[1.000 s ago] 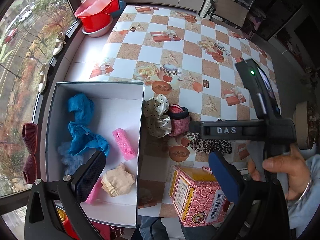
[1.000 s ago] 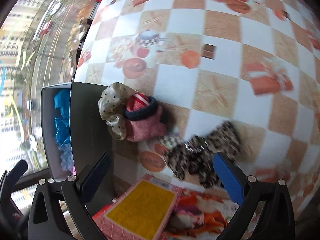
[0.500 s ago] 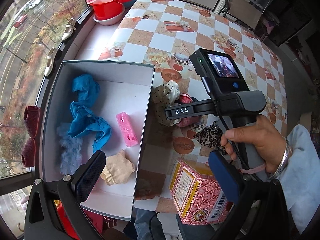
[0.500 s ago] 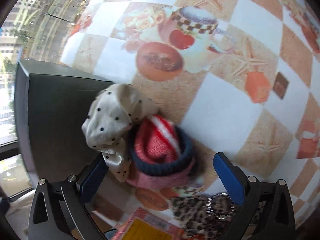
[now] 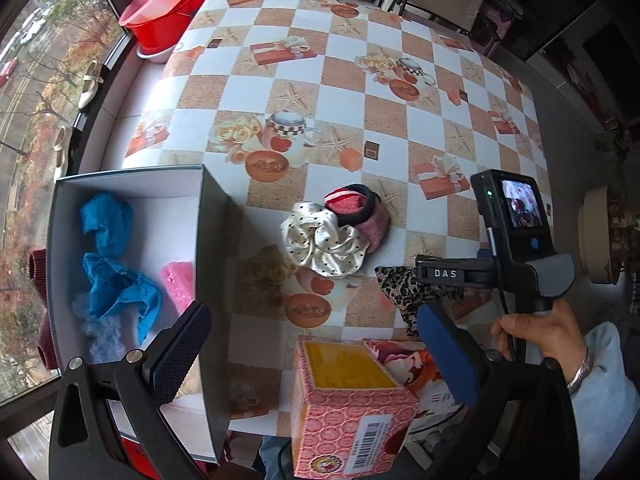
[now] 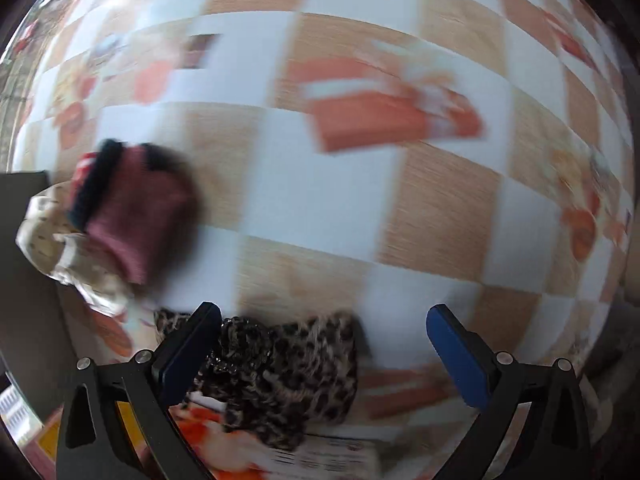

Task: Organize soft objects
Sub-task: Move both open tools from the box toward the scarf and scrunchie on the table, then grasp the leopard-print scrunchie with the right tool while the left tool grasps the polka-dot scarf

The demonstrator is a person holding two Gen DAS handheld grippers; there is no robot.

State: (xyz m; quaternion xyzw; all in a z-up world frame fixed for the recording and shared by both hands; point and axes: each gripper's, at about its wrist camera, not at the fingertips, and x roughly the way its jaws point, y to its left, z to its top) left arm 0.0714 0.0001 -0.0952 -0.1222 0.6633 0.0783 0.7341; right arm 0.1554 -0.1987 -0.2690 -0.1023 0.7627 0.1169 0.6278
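Half a second ago the right tool (image 6: 320, 356) hung over the dotted scrunchie (image 5: 324, 246) and the pink knitted piece (image 5: 362, 214), with both framed between its fingers; now it has swung away toward the person, and the leopard-print cloth (image 6: 288, 368) lies in front of it instead, partly behind its left finger and reaching into the gap; its view is smeared with motion, so the swing looks unfinished. Its jaws stand wide apart and grip nothing. That suggests the leopard-print cloth, not the pair beside the box, is the next piece to be picked up; this is a guess from the aim alone.

The left tool (image 5: 312, 344) hangs above the near edge of the bench (image 5: 400, 128), also wide open and empty; its view has shifted so that the right tool's handle and the hand (image 5: 540, 332) on it sit lower and to the right than before.

The box (image 5: 200, 216) at the left already holds blue cloths (image 5: 116, 276), a pink sponge (image 5: 178, 284) and something pale and fluffy; the scrunchie and knitted piece lie touching each other just beside its wall; a patterned pink carton (image 5: 344, 412) stands at the near edge.

The bench wears a checked oilcloth printed with cups, gifts and starfish; red basins (image 5: 160, 16) sit by the window, with shoes on the sill and trees outside.
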